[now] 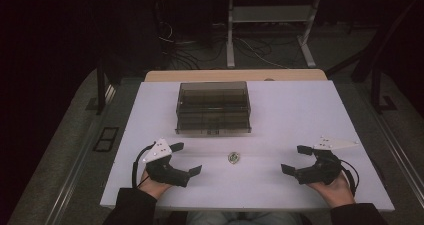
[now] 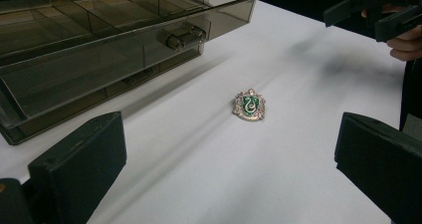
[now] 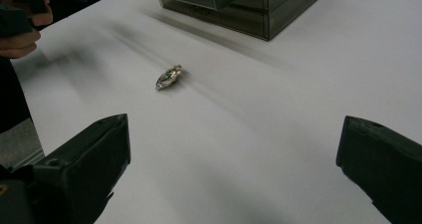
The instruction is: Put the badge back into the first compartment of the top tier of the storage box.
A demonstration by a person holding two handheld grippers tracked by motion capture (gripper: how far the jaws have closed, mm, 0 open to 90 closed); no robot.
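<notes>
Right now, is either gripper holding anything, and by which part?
Nothing is held. The left gripper and right gripper are both open and empty; the badge lies on the table between them.

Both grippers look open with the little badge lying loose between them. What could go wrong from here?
1. The small green and silver crest badge lies flat on the smooth white table; the open left gripper or right gripper might push it along rather than pinch it.
2. The smoked clear plastic drawer organiser looks light and has a small front handle; pulling one-handed may drag the whole box.
</notes>
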